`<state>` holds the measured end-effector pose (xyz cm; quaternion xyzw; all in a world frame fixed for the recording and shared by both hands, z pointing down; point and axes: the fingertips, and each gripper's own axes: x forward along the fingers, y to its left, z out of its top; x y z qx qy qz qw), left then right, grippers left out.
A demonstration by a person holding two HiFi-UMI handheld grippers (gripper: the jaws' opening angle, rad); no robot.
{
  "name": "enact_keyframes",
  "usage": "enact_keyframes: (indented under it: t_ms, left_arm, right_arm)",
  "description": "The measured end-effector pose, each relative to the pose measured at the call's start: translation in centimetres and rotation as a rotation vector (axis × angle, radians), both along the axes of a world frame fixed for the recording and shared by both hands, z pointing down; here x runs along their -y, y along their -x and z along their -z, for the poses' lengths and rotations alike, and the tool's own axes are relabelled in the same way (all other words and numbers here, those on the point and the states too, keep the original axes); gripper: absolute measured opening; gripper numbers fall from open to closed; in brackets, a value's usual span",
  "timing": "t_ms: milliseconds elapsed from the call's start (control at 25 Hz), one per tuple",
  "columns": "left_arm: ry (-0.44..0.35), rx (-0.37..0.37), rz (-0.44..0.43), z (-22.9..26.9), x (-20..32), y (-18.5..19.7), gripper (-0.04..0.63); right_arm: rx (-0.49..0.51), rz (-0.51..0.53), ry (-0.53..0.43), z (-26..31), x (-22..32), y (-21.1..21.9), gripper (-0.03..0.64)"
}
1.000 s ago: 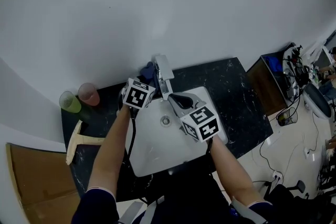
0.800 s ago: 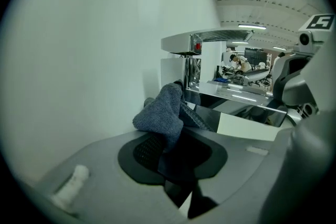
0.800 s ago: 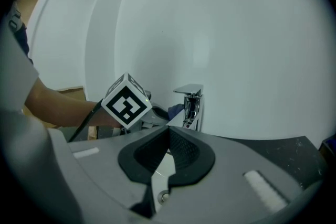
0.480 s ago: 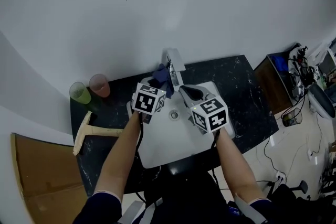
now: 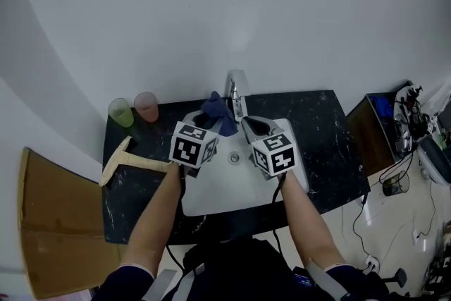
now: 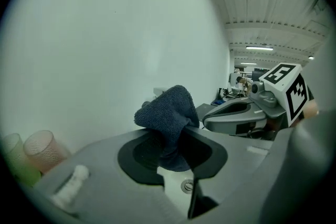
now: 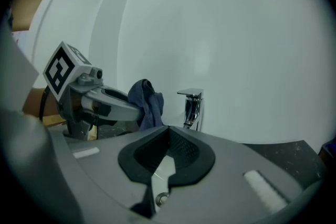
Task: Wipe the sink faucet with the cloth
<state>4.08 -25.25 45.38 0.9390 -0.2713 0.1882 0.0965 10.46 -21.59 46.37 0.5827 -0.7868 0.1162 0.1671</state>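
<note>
Left gripper (image 6: 172, 150) is pinching the dark blue cloth (image 6: 170, 113), bunched up near the faucet (image 7: 191, 107). Right gripper (image 7: 167, 150) is hovering over the sink (image 5: 225, 187), jaws pressed together on nothing.

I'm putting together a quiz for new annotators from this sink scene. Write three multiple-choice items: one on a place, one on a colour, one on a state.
1. Where do the green cup and pink cup stand?
A in the sink
B on the counter, at its back left
C on the cardboard

2. What colour is the cloth?
A dark blue
B yellow
C white

3. The right hand-held gripper is:
A shut on the cloth
B wide open
C shut and empty

Answers:
1 B: both cups sit on the black top by the wall.
2 A: it looks dark blue in every view.
3 C: its jaws meet with nothing between them.
</note>
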Motion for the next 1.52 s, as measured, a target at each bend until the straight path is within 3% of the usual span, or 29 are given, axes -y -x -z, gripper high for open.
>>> enact_keyframes:
  t_ms: [240,480,800,1520]
  left_arm:
    - [-0.072,-0.022,0.066,3.6,-2.9,0.5,0.091]
    - [-0.092,-0.046,0.143,5.5,-5.4,1.5,0.091]
    - [-0.146,-0.072,0.172,8.1,-7.6,1.5,0.092]
    - [-0.158,-0.117,0.187,9.6,-8.6,1.5,0.092]
  right_arm:
    - [0.079,0.066,-0.093,3.1,-2.1,-0.1,0.005]
    - [0.138,0.119,-0.189,7.0,-3.8,0.5,0.005]
    - [0.151,0.156,-0.289,10.9,-5.9,0.6,0.005]
    - [0.149,0.176,-0.326,12.6,-6.9,0.1,0.005]
